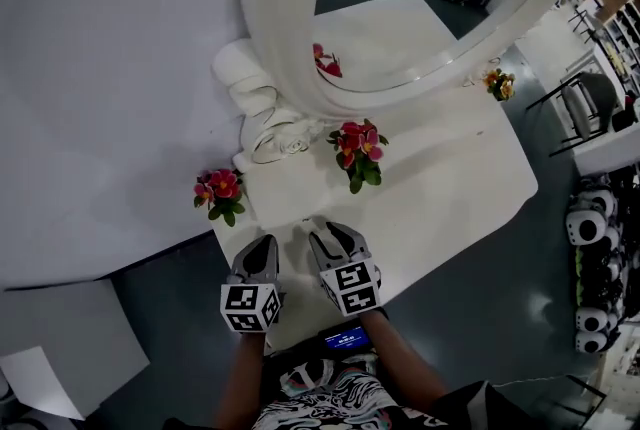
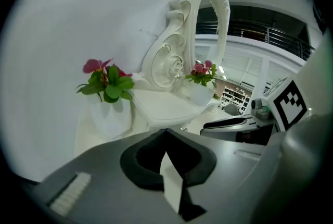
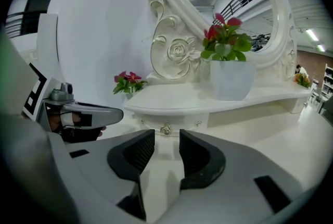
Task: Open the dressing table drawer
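**A:** Where is the drawer?

**B:** The shallow white curved-front drawer sits under the raised shelf of the white dressing table, towards the table's left end. It looks closed, flush with the front. In the right gripper view its small round metal knob shows just beyond the gap between the jaws, not touching them.

**A:** How do the two grippers stand?

**B:** The grey right gripper has its dark ribbed jaws apart, and nothing is between them. The grey left gripper is just beside it on the left. Its jaws meet at the tips and hold nothing. In the head view both hang over the near edge of the table, side by side and tilted downward, with their marker cubes towards the person.

**A:** What stands on the table?

**B:** A carved white oval mirror frame rises from the far side. A plain white pot of red and pink flowers stands on the shelf, to the right of the drawer and farther back. A smaller bunch of pink flowers sits at the left end of the shelf. A third bunch, orange flowers, is at the far right by the foot of the mirror.

**A:** And around it?

**B:** There is a bare white wall to the left and a dark grey floor beneath.
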